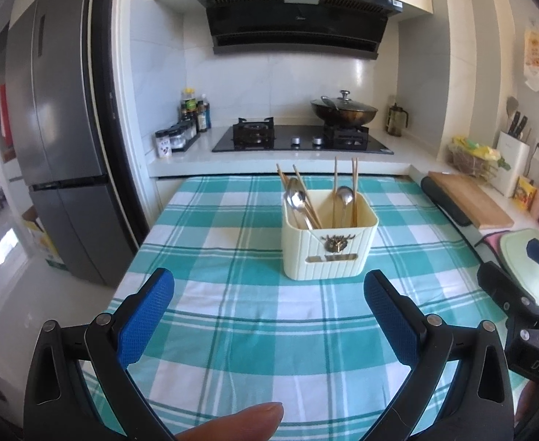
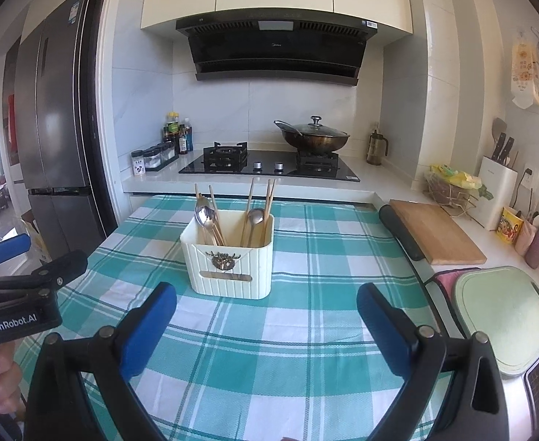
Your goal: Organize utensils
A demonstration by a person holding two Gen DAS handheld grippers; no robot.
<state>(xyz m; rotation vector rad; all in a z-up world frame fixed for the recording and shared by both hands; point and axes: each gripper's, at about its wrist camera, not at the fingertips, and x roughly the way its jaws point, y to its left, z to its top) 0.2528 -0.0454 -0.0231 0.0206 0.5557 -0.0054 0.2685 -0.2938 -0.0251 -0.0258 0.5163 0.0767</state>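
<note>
A cream utensil holder [image 1: 329, 242] stands upright on the teal checked tablecloth [image 1: 232, 330]. It holds metal spoons [image 1: 295, 198] and wooden chopsticks [image 1: 354, 183] in two compartments. It also shows in the right wrist view [image 2: 231, 257], with spoons [image 2: 205, 215] and chopsticks [image 2: 269, 194] in it. My left gripper [image 1: 269, 286] is open and empty, short of the holder. My right gripper [image 2: 266, 301] is open and empty, also short of the holder. Each gripper shows at the other view's edge.
A gas hob [image 1: 302, 139] with a lidded wok [image 1: 343, 110] is behind the table. Spice jars [image 1: 176, 139] stand at the back left, a fridge [image 1: 60, 147] at the left. A wooden board [image 2: 434, 231], green board [image 2: 504, 316] and knife block [image 2: 497, 187] lie at the right.
</note>
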